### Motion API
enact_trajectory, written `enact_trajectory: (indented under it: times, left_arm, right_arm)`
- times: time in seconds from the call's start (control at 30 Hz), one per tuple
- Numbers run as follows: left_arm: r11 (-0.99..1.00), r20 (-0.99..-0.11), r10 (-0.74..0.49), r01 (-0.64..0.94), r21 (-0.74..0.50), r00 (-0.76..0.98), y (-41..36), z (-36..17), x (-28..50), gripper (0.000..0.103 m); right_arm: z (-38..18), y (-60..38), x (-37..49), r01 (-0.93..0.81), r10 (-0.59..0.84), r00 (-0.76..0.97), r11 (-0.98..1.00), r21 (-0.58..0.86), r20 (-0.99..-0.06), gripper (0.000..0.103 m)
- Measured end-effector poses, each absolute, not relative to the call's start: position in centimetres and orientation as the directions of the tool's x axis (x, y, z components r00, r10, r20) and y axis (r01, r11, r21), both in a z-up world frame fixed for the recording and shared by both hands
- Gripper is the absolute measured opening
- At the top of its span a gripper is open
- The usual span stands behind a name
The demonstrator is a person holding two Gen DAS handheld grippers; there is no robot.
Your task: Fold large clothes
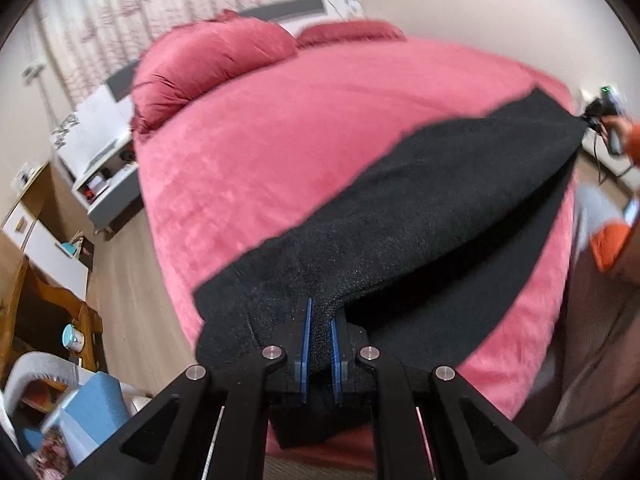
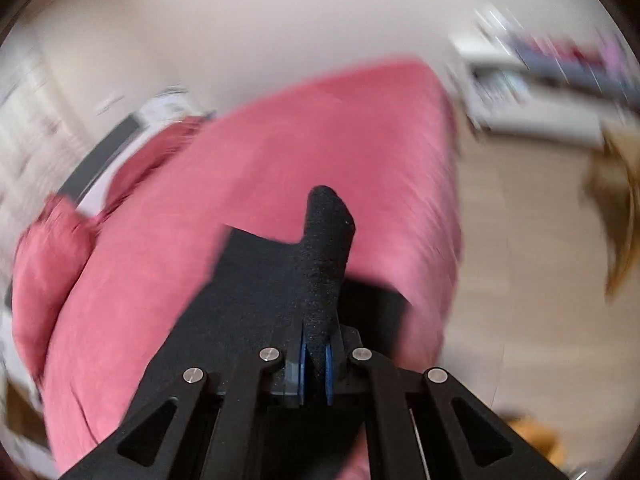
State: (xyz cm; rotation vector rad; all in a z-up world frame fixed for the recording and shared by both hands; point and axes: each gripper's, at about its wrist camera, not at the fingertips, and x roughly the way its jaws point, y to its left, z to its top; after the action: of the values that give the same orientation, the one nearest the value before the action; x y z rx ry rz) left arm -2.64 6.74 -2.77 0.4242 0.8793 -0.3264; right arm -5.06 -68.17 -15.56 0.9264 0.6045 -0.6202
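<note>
Stretching across the lower half of the left wrist view, a black garment (image 1: 420, 216) lies over a pink bedspread (image 1: 280, 128), running from the bottom centre of the frame up to the right edge. At the far left of that view sit a wooden shelf with a light blue mug (image 1: 73, 338) and, above it, a white bedside cabinet (image 1: 100, 152). Two dark pink pillows (image 1: 208, 68) rest at the upper centre, against the headboard. At bottom centre the left gripper (image 1: 320, 344) is closed tight on a bunched fold of the black garment, its blue pads pressing the cloth from both sides. At the right edge the right gripper (image 1: 600, 120) shows small, held by a hand with an orange sleeve (image 1: 632, 140), at the garment's far corner.

The right wrist view is blurred. From left to right it shows the pillows, the pink bedspread and a pale wooden floor (image 2: 520, 240). At bottom centre the right gripper (image 2: 317, 368) is clamped on the black garment (image 2: 256, 288), a rolled edge of cloth standing up between its blue pads.
</note>
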Motion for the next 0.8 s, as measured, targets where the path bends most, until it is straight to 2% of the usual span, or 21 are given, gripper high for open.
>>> enact_trajectory:
  times: [0.07, 0.13, 0.17, 0.23, 0.3, 0.33, 0.43, 0.5, 0.53, 0.6, 0.67, 0.7, 0.8]
  left_arm:
    - [0.831, -0.815, -0.087, 0.493, 0.258, 0.573, 5.6, -4.0, -3.2, 0.008]
    - [0.814, -0.815, -0.063, 0.502, 0.292, 0.576, 5.2, -4.6, -3.5, 0.008]
    - [0.817, -0.815, -0.061, 0.498, 0.291, 0.577, 5.2, -4.7, -3.5, 0.008]
    - [0.835, -0.813, -0.066, 0.478, 0.273, 0.579, 5.5, -4.8, -3.2, 0.008]
    - [0.844, -0.807, -0.069, 0.466, 0.267, 0.587, 5.8, -4.9, -3.0, 0.008]
    - [0.844, -0.803, -0.068, 0.464, 0.270, 0.592, 5.8, -4.9, -3.1, 0.009]
    - [0.841, -0.789, -0.061, 0.457, 0.289, 0.612, 5.7, -5.1, -2.9, 0.008]
    - [0.843, -0.778, -0.059, 0.449, 0.298, 0.626, 5.6, -5.2, -3.0, 0.009]
    - [0.844, -0.774, -0.058, 0.446, 0.299, 0.630, 5.6, -5.2, -3.0, 0.009]
    - [0.847, -0.762, -0.053, 0.434, 0.308, 0.645, 5.6, -5.3, -2.9, 0.009]
    - [0.846, -0.754, -0.047, 0.428, 0.318, 0.655, 5.5, -5.2, -2.8, 0.008]
    - [0.847, -0.744, -0.050, 0.423, 0.322, 0.666, 5.5, -4.7, -2.8, 0.008]
    - [0.863, -0.707, -0.094, 0.411, 0.293, 0.701, 5.7, -1.6, -3.1, 0.008]
  right_arm:
    - [-20.4, -69.4, -5.8, 0.715, -0.109, 0.683, 0.298, 0.632, -0.722, 0.010]
    - [-22.1, -69.8, -7.3, 0.626, -0.131, 0.779, 0.133, 0.768, -0.613, 0.016]
    - [-22.3, -70.1, -7.8, 0.601, -0.154, 0.796, 0.084, 0.795, -0.586, 0.026]
    - [-21.8, -70.1, -7.9, 0.659, -0.169, 0.746, 0.043, 0.751, -0.644, 0.042]
    - [-20.0, -69.0, -7.9, 0.759, -0.198, 0.646, 0.070, 0.647, -0.737, 0.042]
    - [-19.0, -68.1, -8.2, 0.779, -0.240, 0.622, 0.093, 0.620, -0.746, 0.042]
    - [-14.9, -62.6, -7.9, 0.816, -0.382, 0.578, 0.281, 0.506, -0.721, 0.042]
    - [-12.4, -57.2, -5.7, 0.762, -0.378, 0.624, 0.487, 0.427, -0.684, 0.042]
    - [-11.8, -55.0, -4.4, 0.711, -0.333, 0.656, 0.575, 0.405, -0.678, 0.042]
    - [-11.2, -48.4, -0.8, 0.531, -0.156, 0.707, 0.761, 0.373, -0.690, 0.042]
    - [-11.4, -42.3, 1.8, 0.350, 0.019, 0.708, 0.859, 0.374, -0.706, 0.042]
    - [-12.2, -38.1, 3.6, 0.224, 0.166, 0.661, 0.887, 0.403, -0.732, 0.042]
    - [-14.6, -28.5, 5.7, -0.009, 0.448, 0.492, 0.860, 0.511, -0.746, 0.042]
